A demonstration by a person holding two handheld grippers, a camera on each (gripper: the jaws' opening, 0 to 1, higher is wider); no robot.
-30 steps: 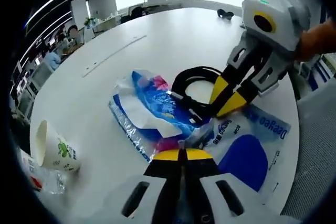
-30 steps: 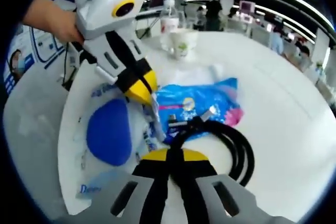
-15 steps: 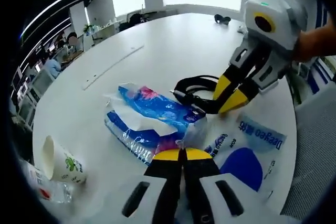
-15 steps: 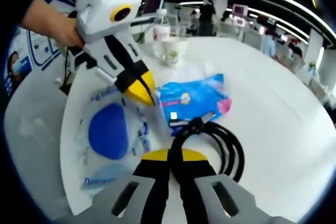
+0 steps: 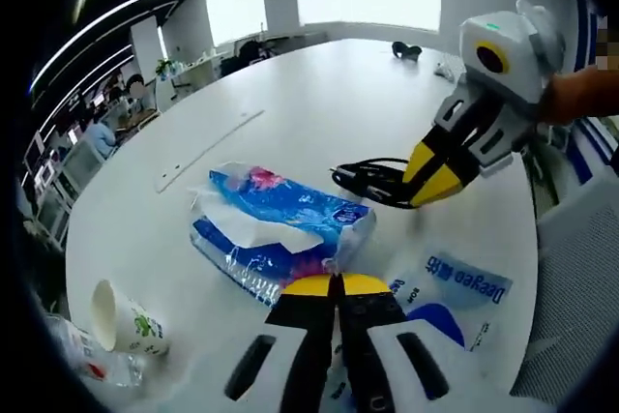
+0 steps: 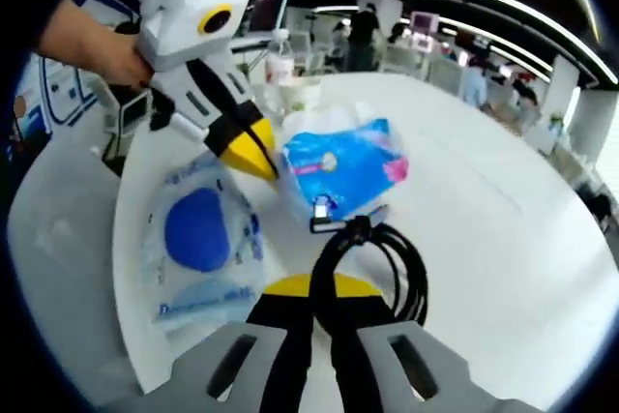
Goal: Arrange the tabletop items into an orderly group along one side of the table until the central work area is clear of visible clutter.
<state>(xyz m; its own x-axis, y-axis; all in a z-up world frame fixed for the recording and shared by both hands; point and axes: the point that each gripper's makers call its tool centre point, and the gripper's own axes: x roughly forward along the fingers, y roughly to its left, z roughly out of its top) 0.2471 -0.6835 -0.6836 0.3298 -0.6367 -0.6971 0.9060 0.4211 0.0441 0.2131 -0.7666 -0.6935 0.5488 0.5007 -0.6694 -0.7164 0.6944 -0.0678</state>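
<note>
A blue tissue pack (image 5: 276, 229) lies on the white table (image 5: 319, 94). My left gripper (image 5: 336, 282) is shut on its near corner. From the right comes my right gripper (image 5: 426, 191), shut on a coiled black cable (image 5: 372, 179) held just beyond the pack. A blue-and-white pouch (image 5: 455, 282) lies flat to the right of my jaws. In the right gripper view my right gripper (image 6: 324, 284) pinches the cable (image 6: 382, 258). There the left gripper (image 6: 256, 160) grips the tissue pack (image 6: 338, 166) at its left edge, beside the pouch (image 6: 198, 239).
A paper cup (image 5: 126, 321) lies tipped beside a plastic bottle (image 5: 77, 355) at the table's near left edge. In the right gripper view the cup (image 6: 300, 94) and bottle (image 6: 280, 55) sit behind the pack. A small dark object (image 5: 404, 48) rests far off. Hands (image 6: 92, 41) hold both grippers.
Both views have pulled back and up. The cable has come away from the tissue pack in the right gripper. The pack's corner has come off the pouch in the left gripper.
</note>
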